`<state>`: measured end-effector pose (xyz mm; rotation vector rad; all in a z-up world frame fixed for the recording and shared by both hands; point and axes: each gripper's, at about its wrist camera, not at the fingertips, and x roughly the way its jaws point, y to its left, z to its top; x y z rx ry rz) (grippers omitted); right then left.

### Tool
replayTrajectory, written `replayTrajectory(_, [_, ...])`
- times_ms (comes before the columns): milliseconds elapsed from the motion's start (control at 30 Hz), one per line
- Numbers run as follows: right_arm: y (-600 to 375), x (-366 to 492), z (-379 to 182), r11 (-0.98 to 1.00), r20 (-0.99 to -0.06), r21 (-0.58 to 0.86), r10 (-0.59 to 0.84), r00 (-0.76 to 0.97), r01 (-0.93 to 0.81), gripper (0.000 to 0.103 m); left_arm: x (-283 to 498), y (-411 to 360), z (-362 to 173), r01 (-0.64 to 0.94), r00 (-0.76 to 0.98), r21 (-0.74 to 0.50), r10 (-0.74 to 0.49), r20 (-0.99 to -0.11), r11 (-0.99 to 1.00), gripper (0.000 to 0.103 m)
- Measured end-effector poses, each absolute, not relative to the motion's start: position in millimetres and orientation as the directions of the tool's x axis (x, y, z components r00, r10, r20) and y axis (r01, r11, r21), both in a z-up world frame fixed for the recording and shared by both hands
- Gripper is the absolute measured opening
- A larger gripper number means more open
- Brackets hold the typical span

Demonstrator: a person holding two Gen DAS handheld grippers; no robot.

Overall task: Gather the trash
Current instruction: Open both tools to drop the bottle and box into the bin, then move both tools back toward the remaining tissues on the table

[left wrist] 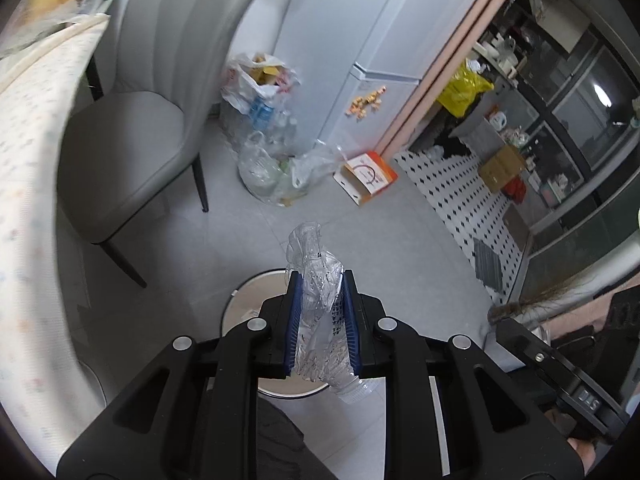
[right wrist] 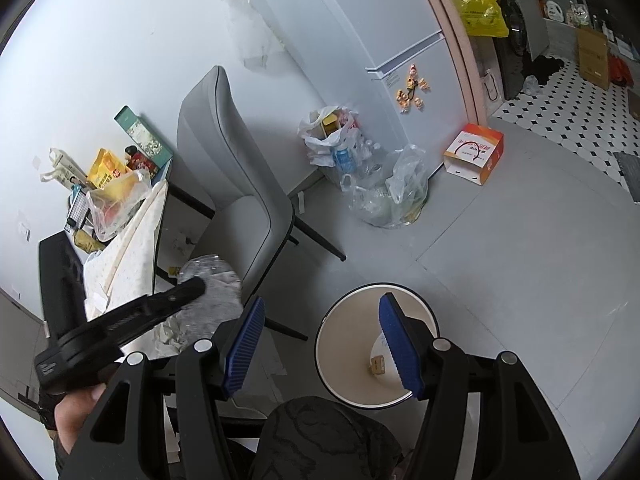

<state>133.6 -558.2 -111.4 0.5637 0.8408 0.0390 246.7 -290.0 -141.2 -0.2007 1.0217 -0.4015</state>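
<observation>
the left gripper [left wrist: 320, 320] has its two blue-padded fingers closed on a crushed clear plastic bottle [left wrist: 320, 312], which stands between the pads with its crumpled end pointing away from the camera and its capped neck hanging low toward the camera. directly beneath the gripper and bottle, on the pale grey tiled floor, sits a round white trash bin [left wrist: 244, 308], mostly hidden behind the gripper's black body. in the right wrist view the right gripper [right wrist: 322, 344] has its blue-padded fingers spread wide with nothing between them; the open bin [right wrist: 340, 344] shows through the gap, with a small scrap of paper lying inside it. in that same view the left gripper [right wrist: 188, 292] appears at the left, with the bottle [right wrist: 212, 292] showing as a blurred clear mass behind its black finger, left of the bin's opening. a grey upholstered chair [left wrist: 132, 140] stands near a table with a patterned cloth [left wrist: 32, 160]. further off, against a white fridge [left wrist: 360, 60], lie clear plastic bags full of bottles [left wrist: 268, 152], and an orange and white cardboard box [left wrist: 366, 176] rests on the floor just beside them.
</observation>
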Motion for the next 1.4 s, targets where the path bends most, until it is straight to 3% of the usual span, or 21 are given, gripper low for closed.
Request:
replayTrajectory(167, [-574,130,-117,0.836,-0.698,0.499,0.234,0.677,0.226,0.060,252,-308,-148,0.249,0.428,-0.388,-0.460,-0.778,0.888,0.024])
replayTrajectory(233, [-578,129,-118,0.834,-0.699,0.500,0.232,0.677,0.231,0.060,251,-307,-145,0.246,0.435,-0.414,-0.482,-0.761,0.876,0.062])
replayTrajectory(333, [-577,129,-118,0.834,-0.701,0.500,0.233,0.674,0.232,0.060,247,-307,-139,0.261,0.454,-0.434,-0.506,-0.733,0.862,0.074])
replayTrajectory(533, [-564,134,-115,0.841,-0.700,0.499,0.247,0.670,0.211,0.060,241,-286,-125,0.253,0.498,-0.427,-0.495,-0.712,0.868,0.089])
replayTrajectory(800, [-520,147,-102,0.863,-0.691,0.488,0.291,0.662,0.131,0.069,229,-228,-90,0.208,0.592,-0.379,-0.425,-0.685,0.902,0.096])
replayTrajectory(1000, [-479,157,-86,0.876,-0.681,0.479,0.330,0.654,0.057,0.075,212,-172,-72,0.129,0.657,-0.380,-0.366,-0.659,0.916,0.096])
replayTrajectory(1233, [-425,161,-63,0.884,-0.655,0.465,0.377,0.655,-0.043,0.092,188,-110,-49,0.054,0.728,-0.381,-0.298,-0.617,0.923,0.097])
replayTrajectory(1400, [-391,163,-46,0.877,-0.633,0.466,0.421,0.650,-0.114,0.095,172,-70,-34,0.010,0.767,-0.376,-0.249,-0.592,0.926,0.097])
